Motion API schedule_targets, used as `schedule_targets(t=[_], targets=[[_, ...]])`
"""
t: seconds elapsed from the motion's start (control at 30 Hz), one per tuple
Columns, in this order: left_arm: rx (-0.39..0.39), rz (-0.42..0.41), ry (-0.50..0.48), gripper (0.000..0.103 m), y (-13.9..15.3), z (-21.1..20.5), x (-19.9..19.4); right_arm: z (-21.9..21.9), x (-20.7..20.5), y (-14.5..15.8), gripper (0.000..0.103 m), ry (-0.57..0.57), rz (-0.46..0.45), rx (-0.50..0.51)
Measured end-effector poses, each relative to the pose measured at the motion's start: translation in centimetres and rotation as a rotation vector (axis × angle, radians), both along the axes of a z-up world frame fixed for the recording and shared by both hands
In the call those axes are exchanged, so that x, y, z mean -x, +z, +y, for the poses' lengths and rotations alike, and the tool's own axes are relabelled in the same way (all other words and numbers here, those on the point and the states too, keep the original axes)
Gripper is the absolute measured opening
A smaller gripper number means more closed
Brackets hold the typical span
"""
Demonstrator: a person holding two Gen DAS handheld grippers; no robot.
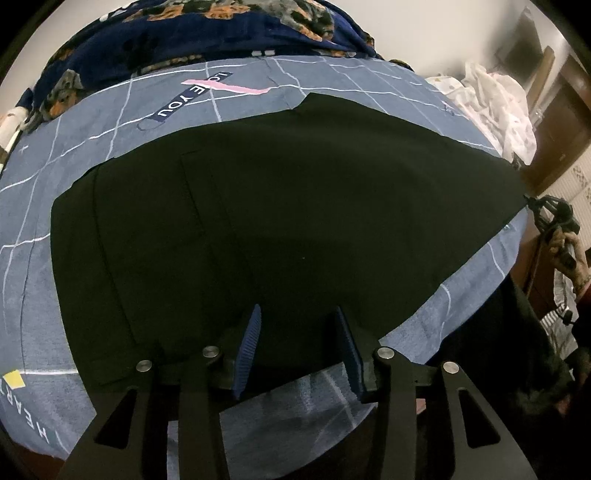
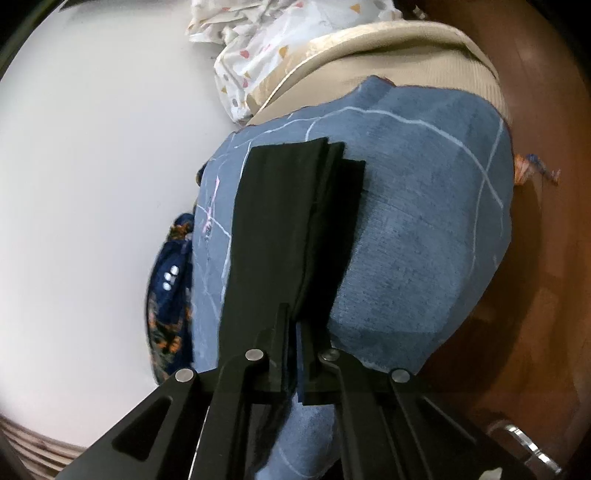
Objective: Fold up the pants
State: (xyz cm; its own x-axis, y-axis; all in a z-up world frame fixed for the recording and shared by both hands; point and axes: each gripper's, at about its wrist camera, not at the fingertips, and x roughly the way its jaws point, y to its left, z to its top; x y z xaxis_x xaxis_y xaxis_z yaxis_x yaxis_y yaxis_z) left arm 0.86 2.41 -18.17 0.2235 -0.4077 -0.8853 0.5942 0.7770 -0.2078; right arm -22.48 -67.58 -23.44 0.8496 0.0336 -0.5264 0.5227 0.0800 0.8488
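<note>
Pants (image 1: 280, 206): black, spread flat across the bed, filling most of the left wrist view, with the waist end toward the left of that view and the rest running out to the right
Bed sheet (image 1: 110, 122): blue-grey with thin white grid lines and a "LOVE YOU" print up top
Blanket (image 1: 177, 33): dark blue with orange flowers, bunched along the far edge of the bed
Left gripper (image 1: 297, 314): pointing steeply down over the near edge of the pants, blue ribbed fingers (image 1: 248, 347) parted, cloth lying under the gap, pads not pressing on anything I can see
White bedding (image 1: 495, 107): crumpled heap off to the right, past the bed corner
Right gripper (image 2: 291, 325): fingers clenched on the leg end of the pants, the folded black layers running away from it along the sheet; from the left wrist view it's just a small dark shape at the far right tip of the cloth
</note>
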Motion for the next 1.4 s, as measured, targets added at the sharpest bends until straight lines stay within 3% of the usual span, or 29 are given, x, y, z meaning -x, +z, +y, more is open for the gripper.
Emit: schedule_targets(t=[0.07, 0.2, 0.33, 0.4, 0.53, 0.6, 0.73, 0.87, 0.97, 1.03, 1.2, 1.4], targets=[[-0.002, -0.006, -0.005, 0.049, 0.0, -0.1, 0.1, -0.2, 1.2, 0.8, 0.011, -0.050, -0.030, 0.022], [-0.001, -0.022, -0.024, 0.063, -0.1, -0.6, 0.5, -0.9, 3.3, 3.0, 0.011, -0.083, -0.020, 0.123], [-0.042, -0.067, -0.022, 0.078, -0.3, -1.1, 0.7, -2.1, 4.3, 2.9, 0.018, -0.112, -0.010, 0.134], [-0.032, -0.055, -0.006, 0.080, -0.4, -0.8, 0.4, -2.7, 4.5, 2.3, 0.026, -0.128, -0.020, 0.111], [-0.007, -0.036, 0.022, 0.080, -0.3, -0.1, -0.1, -2.8, 4.2, 2.4, 0.027, -0.125, -0.049, 0.092], [0.000, -0.038, 0.029, 0.080, -0.2, 0.0, -0.1, -1.9, 3.6, 2.5, 0.027, -0.092, -0.076, 0.085], [-0.003, -0.083, 0.028, 0.079, 0.2, -0.1, 0.3, 1.6, 0.5, 1.0, 0.027, 0.049, -0.152, -0.033], [0.031, -0.108, 0.034, 0.078, 1.2, 0.1, 0.4, 7.8, -4.9, 1.9, 0.028, 0.320, -0.176, -0.071], [0.061, -0.122, 0.056, 0.078, 1.9, 0.4, 0.2, 14.3, -9.1, 2.3, 0.038, 0.542, -0.136, -0.154], [0.081, -0.125, 0.066, 0.078, 2.2, 0.7, 0.0, 17.2, -10.5, 1.8, 0.038, 0.603, -0.117, -0.206], [0.073, -0.149, 0.076, 0.078, 2.4, 0.8, -0.1, 20.4, -11.6, -0.3, 0.038, 0.617, -0.024, -0.238], [0.082, -0.103, 0.097, 0.078, 1.8, 1.0, -0.9, 21.1, -12.0, -0.8, 0.039, 0.604, -0.018, -0.211]])
